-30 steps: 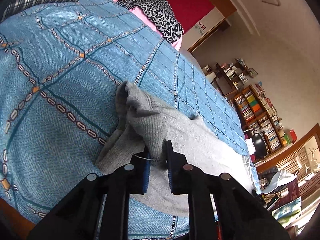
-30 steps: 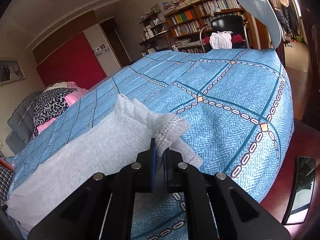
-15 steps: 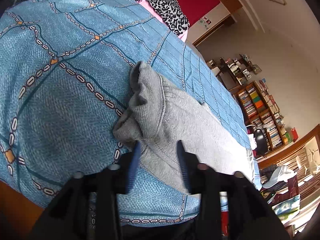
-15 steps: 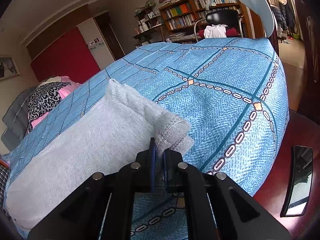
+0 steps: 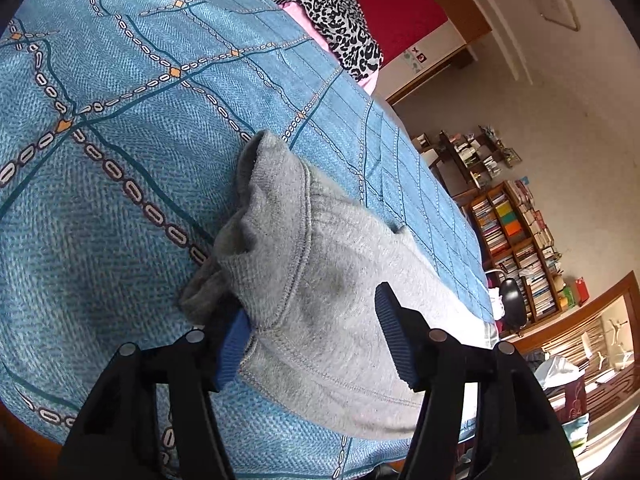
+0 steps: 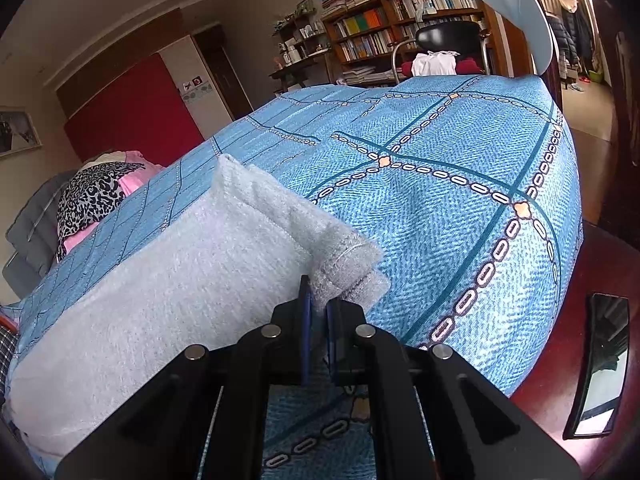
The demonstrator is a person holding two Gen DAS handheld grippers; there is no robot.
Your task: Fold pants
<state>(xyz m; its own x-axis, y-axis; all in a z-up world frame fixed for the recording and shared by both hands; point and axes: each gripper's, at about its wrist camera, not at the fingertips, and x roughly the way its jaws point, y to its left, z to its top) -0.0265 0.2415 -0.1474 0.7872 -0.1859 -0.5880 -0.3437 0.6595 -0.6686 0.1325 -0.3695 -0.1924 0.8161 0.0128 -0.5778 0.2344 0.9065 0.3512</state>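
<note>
Grey knit fleece pants (image 5: 320, 280) lie lengthwise on a bed covered by a blue quilted bedspread with a chain-link pattern (image 5: 120, 140).

Left gripper (image 5: 312, 344): black frame, blue ribbed pads spread wide, released. It is angled down over the waistband end; the left pad (image 5: 234, 344) sits at the edge of a bunched fold, the right pad over flat cloth.

Right gripper (image 6: 316, 312): pads nearly together, clenched on the cuff end of the pants (image 6: 180, 272), low and level with the bed surface.

Leopard-print and pink fabric (image 6: 92, 192) is heaped at the far end. Wooden bookshelves (image 6: 400, 32) stand against the wall.
</note>
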